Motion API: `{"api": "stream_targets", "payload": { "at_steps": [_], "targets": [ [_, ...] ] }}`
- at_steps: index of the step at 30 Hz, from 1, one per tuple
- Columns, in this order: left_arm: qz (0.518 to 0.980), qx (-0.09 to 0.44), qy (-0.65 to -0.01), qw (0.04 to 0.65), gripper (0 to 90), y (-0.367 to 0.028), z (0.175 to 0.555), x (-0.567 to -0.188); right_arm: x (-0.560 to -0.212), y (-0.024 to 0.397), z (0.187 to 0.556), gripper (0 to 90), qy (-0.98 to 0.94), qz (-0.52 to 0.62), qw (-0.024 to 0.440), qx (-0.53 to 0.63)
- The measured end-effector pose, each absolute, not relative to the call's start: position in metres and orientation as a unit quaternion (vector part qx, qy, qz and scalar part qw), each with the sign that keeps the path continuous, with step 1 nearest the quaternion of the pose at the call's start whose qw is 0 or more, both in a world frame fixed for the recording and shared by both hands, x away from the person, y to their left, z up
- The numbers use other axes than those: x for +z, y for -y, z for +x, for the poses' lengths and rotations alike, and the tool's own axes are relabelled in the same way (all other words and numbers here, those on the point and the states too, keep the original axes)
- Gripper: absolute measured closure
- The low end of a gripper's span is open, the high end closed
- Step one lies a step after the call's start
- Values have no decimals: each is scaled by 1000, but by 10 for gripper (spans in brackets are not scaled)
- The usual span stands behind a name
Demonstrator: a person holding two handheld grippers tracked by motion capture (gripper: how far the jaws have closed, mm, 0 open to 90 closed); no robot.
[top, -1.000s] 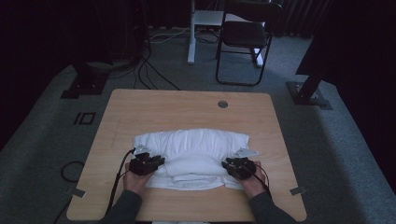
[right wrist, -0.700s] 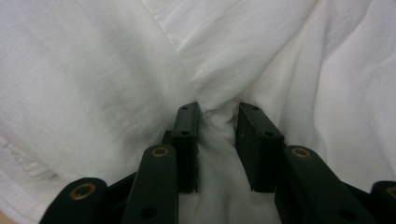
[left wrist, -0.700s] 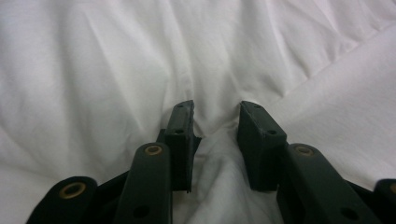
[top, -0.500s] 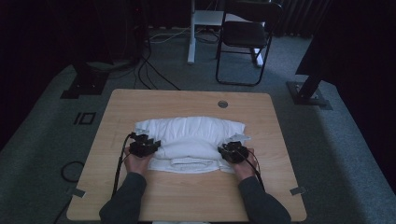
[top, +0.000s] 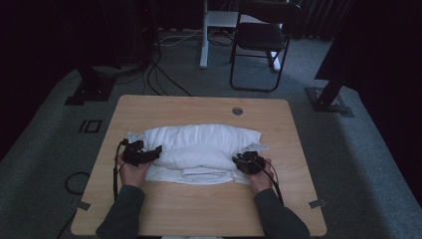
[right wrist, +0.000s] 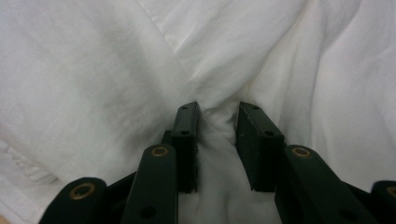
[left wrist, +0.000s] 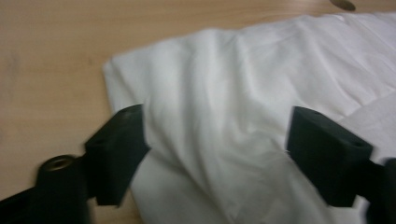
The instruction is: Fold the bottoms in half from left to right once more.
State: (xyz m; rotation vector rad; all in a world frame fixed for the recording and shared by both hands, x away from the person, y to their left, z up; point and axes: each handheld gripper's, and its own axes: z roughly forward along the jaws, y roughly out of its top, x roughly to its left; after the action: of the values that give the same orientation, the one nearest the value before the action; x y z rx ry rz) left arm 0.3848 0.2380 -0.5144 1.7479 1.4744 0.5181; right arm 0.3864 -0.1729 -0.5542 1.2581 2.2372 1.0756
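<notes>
A white cloth (top: 199, 139) lies bunched and folded across the middle of the wooden table (top: 199, 209). My left gripper (top: 142, 153) sits at the cloth's left end. In the left gripper view its jaws stand wide open (left wrist: 215, 121) over the cloth (left wrist: 261, 60), holding nothing. My right gripper (top: 249, 162) is at the cloth's right end. In the right gripper view it (right wrist: 218, 112) is shut on a pinched ridge of the white cloth (right wrist: 93, 70).
A round cable hole (top: 237, 111) sits in the table's far side, also visible as a dark disc (left wrist: 343, 4). Bare wood (left wrist: 46, 46) lies left of the cloth. Beyond the table stand a black chair (top: 263, 40), a white stand (top: 204, 35) and floor cables (top: 159, 74).
Both hands have moved away from the person, from the table's near part toward its middle. The cloth's near fold has gone with them and now lies rolled over the pile.
</notes>
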Motion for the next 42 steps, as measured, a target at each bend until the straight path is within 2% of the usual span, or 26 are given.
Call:
{"api": "stream_targets", "payload": {
  "at_steps": [6,10,12,19,20,21,24,26,27,28,29,31,33,36,37,38,41,42],
  "targets": [
    [695,209,-593,350,110,-241,393,-528,-555,173,386,682,-790,444,181,382],
    [695,206,-607,325,97,-244,400,-538,-555,173,386,681,-791,442,182,383],
    [700,188,-611,320,94,-244,402,-545,-555,173,385,681,-790,442,182,383],
    [703,204,-606,312,103,-238,399,-550,-556,173,385,680,-790,441,184,384],
    [707,209,-600,310,143,-236,397,-550,-556,173,385,680,-790,441,184,384],
    [710,209,-596,310,143,-235,396,-549,-556,173,385,680,-790,441,184,384],
    [718,224,-582,309,288,-229,389,-549,-556,173,384,679,-790,441,185,384],
    [720,223,-579,311,469,-228,388,-549,-556,173,384,678,-789,441,186,384],
    [725,217,-572,315,469,-227,387,-548,-556,173,384,678,-789,441,186,384],
    [730,200,-564,329,661,-227,387,-548,-556,172,384,677,-790,441,187,384],
    [730,200,-564,329,732,-227,387,-548,-556,172,384,677,-790,441,187,384],
    [730,191,-563,339,817,-228,387,-548,-555,172,383,675,-790,440,187,383],
    [726,190,-567,340,830,-229,387,-546,-555,172,383,673,-791,440,186,382],
    [710,202,-552,387,837,-232,379,-529,-549,174,383,595,-792,443,187,377],
    [710,202,-552,387,837,-232,379,-529,-549,174,383,595,-792,443,187,377],
    [699,201,-546,416,837,-236,375,-518,-539,176,381,512,-783,449,196,385],
    [696,199,-540,429,837,-238,372,-511,-524,175,378,468,-769,444,213,409],
    [695,200,-535,437,837,-237,372,-505,-509,169,376,437,-765,425,219,431]
  ]
}}
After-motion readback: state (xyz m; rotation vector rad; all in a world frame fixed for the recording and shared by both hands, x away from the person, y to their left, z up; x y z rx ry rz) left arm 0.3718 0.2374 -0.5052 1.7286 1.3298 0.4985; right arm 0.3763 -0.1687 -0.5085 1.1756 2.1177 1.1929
